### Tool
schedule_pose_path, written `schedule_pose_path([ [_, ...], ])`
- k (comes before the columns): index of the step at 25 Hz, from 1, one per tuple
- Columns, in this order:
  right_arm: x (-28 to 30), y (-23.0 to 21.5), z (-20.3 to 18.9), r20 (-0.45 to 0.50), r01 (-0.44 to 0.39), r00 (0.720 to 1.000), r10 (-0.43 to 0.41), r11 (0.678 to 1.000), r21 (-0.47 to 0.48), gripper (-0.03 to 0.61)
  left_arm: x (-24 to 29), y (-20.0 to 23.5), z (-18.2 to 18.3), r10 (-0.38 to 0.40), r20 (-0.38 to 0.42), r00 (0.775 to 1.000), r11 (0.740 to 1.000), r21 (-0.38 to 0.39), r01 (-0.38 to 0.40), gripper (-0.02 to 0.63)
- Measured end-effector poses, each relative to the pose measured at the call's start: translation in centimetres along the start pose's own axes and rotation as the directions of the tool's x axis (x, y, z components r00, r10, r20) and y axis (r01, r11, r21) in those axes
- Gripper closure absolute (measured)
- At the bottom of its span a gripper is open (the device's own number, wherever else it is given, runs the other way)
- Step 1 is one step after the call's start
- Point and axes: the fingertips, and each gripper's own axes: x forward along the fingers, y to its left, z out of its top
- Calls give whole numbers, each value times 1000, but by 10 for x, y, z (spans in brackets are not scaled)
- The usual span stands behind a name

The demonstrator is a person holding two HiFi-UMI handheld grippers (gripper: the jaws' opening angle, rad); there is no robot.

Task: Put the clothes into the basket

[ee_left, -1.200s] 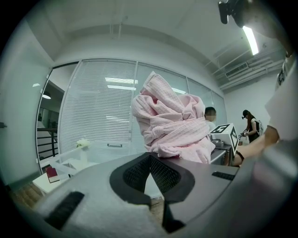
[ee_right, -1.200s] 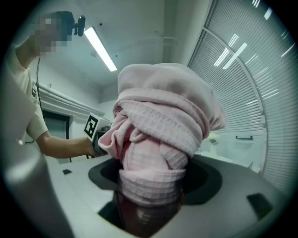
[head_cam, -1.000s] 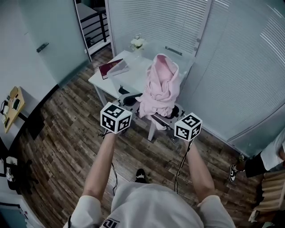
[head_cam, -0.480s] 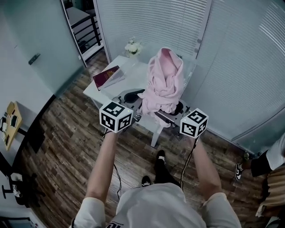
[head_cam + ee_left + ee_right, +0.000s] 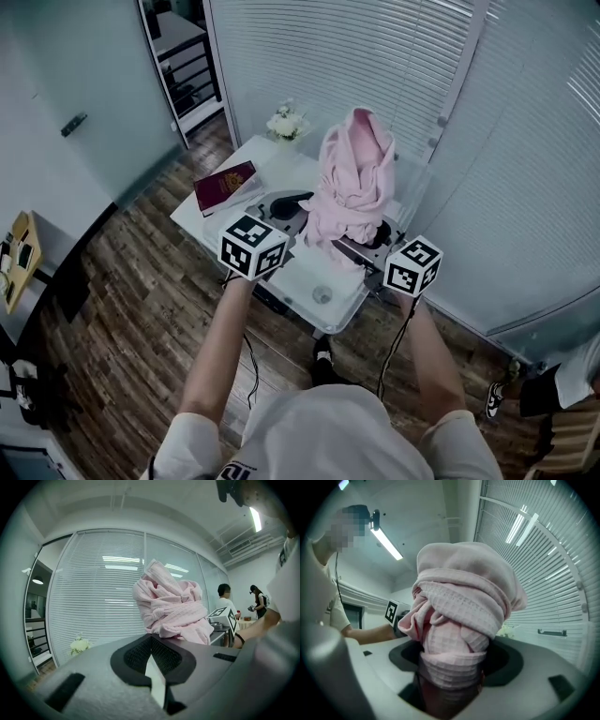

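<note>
A pink waffle-weave robe [image 5: 354,183] hangs bunched and lifted above the white table [image 5: 305,272]. My right gripper [image 5: 364,246] is shut on its lower folds; in the right gripper view the cloth [image 5: 464,602] fills the gap between the jaws [image 5: 450,686]. My left gripper [image 5: 281,208] is just left of the robe, apart from it. In the left gripper view its jaws [image 5: 154,677] meet in a thin seam with nothing between them, and the robe [image 5: 171,606] rises beyond them. No basket is in view.
On the table lie a dark red book [image 5: 225,185], a small bunch of white flowers [image 5: 288,123] and a small round object [image 5: 322,294]. Blinds and glass walls stand close behind. Two people [image 5: 224,592] stand far off to the right. The floor is wood.
The person has stepped toward the table, so both grippers now hang over its near part. The robe stays raised in the right gripper.
</note>
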Motion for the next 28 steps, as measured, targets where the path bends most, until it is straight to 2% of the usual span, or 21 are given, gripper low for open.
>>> schedule_pose_path([
  [11,27,-61,3,35,-73,997,71,994,84,242,34,44,-8,24,-30,999,998,52,-22,601],
  [14,41,-98,-9,-24,-80,996,83,991,104,242,43,60,-21,37,-44,998,999,33,-36,601],
  [16,56,-127,-22,-66,-73,994,84,985,153,241,47,68,-30,49,-47,998,999,24,-48,601],
  [21,92,-182,-46,-188,38,982,20,953,300,242,42,76,-21,71,-41,997,997,33,-70,601],
  [24,99,-197,-70,-318,90,947,37,923,375,242,36,79,-16,86,-41,995,996,35,-85,601],
  [26,99,-197,-87,-414,101,906,86,907,409,242,32,82,-15,93,-44,995,995,37,-91,601],
  [28,97,-191,-107,-499,96,854,148,897,431,242,27,83,-15,92,-43,995,995,42,-90,601],
])
